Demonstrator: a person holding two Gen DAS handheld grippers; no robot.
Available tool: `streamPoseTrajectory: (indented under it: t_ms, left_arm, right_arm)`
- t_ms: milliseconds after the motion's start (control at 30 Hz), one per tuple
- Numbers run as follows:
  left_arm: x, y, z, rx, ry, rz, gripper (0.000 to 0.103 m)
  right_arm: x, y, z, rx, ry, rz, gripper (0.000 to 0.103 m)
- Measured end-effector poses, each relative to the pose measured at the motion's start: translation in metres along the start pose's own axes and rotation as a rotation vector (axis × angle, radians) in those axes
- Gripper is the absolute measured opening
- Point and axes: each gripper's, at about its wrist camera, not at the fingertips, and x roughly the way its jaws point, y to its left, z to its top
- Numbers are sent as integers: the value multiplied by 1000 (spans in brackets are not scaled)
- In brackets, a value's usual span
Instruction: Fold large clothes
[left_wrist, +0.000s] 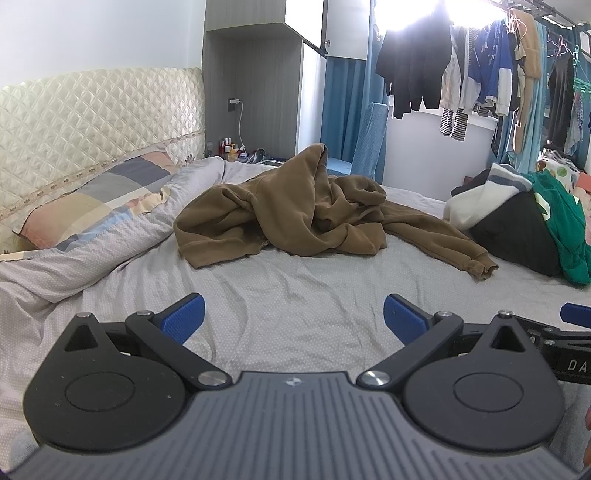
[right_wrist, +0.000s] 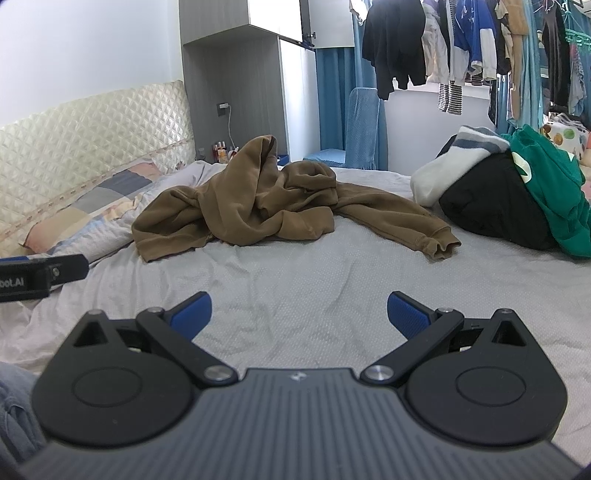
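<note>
Lying crumpled mid-bed: brown hoodie (clothes pile beside); both hand-held grippers wide, empty.

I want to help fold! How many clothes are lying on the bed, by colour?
Brown: 1, the crumpled hoodie
Black: 1, the bundle
Green: 1, the garment
White and grey: 1, the piece on top of the pile
Total: 4 that I can tell apart; the pile may hide more.
</note>
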Motion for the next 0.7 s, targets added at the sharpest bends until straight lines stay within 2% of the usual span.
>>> streamPoseTrajectory:
  t_ms: [700]
  left_arm:
    - [11, 4, -4, -9, 22, 1, 103]
  right_arm:
    - [7, -2, -4, 12, 24, 2, 103]
